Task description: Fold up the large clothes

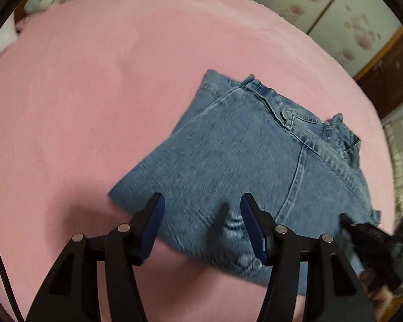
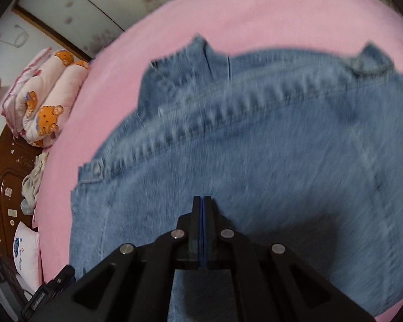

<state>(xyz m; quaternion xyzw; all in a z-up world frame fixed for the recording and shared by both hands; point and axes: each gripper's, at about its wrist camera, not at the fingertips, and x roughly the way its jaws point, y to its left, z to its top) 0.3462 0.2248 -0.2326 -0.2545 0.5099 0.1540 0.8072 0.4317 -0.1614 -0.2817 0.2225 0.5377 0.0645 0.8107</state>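
On the pink bed (image 1: 94, 94) lies one folded pair of blue jeans (image 1: 228, 155), waistband and metal button (image 1: 284, 114) toward the far side. Left gripper (image 1: 202, 206) hangs above the near folded edge, angled steeply down, fingers (image 1: 154, 220) spread with nothing between them. Right gripper (image 2: 203, 201) points steeply down over the denim, fingers pressed together, no cloth seen pinched; this view is motion-blurred. Count: one garment, two grippers. Surroundings: one folded bear-print quilt (image 2: 45, 94) at the bed's head, brown wooden headboard (image 2: 5, 177), white pillow (image 2: 27, 252), crumpled pale cloth (image 2: 33, 182) beside it, floral-patterned wall panels (image 1: 322, 8) behind. Nothing lies on the jeans.
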